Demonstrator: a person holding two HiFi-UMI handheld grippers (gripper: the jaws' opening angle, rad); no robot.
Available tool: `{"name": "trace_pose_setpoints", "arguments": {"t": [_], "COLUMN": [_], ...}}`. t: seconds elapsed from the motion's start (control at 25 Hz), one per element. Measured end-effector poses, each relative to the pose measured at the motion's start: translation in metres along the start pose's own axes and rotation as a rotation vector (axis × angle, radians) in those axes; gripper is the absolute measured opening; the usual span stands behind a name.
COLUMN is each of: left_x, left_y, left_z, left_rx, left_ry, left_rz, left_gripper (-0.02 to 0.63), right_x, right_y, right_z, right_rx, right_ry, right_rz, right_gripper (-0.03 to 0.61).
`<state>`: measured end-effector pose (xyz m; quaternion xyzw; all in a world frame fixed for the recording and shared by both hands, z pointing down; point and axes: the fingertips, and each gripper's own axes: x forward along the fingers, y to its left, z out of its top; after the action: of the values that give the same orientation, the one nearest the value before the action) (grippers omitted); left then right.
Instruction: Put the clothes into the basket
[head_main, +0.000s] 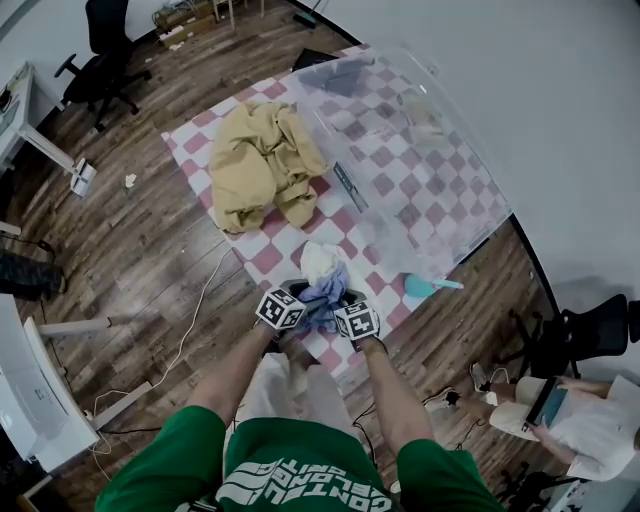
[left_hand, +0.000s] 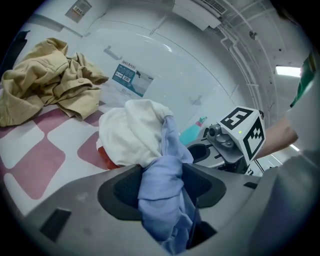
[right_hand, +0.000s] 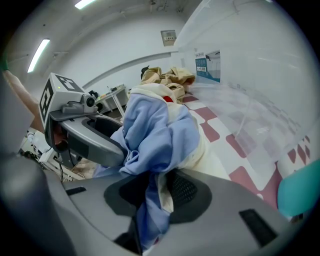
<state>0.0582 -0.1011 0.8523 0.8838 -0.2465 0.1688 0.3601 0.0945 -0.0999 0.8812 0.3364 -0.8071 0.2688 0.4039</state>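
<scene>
l claw (left_hand: 162, 189) & r claw (right_hand: 150, 194) both clamp blue cloth (head_main: 326, 291), just short of basket (head_main: 432, 238) near wall; r claw nearer.

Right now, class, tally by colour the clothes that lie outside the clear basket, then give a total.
tan garment: 1
white garment: 1
light blue garment: 1
Total: 3
</scene>
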Motion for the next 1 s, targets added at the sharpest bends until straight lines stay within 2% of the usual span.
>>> {"name": "trace_pose_setpoints", "arguments": {"t": [0.2, 0.4, 0.64, 1.0], "left_x": [-0.005, -0.023, -0.057, -0.137], "left_y": [-0.009, -0.015, -0.027, -0.047], "left_z": [0.014, 0.041, 0.076, 0.138], "left_rx": [-0.003, 0.019, 0.084, 0.186], "left_ry": [-0.063, -0.134, -0.211, -0.365], "left_rz": [-0.010, -0.010, 0.025, 0.111], "left_gripper": [0.215, 0.198, 0.193, 0.190], "right_x": [-0.014, -0.034, -0.062, -0.116], "right_y": [0.000, 0.003, 0.019, 0.062], "right_z": [0.013, 0.042, 0.084, 0.164], "right_rx": [-0.005, -0.040, -0.097, -0.196], "right_ry": [-0.042, -0.104, -0.195, -0.367], "right_rz": [-0.013, -0.019, -0.020, -0.021], "right_gripper": [0.107, 0.104, 0.104, 0.103]}}
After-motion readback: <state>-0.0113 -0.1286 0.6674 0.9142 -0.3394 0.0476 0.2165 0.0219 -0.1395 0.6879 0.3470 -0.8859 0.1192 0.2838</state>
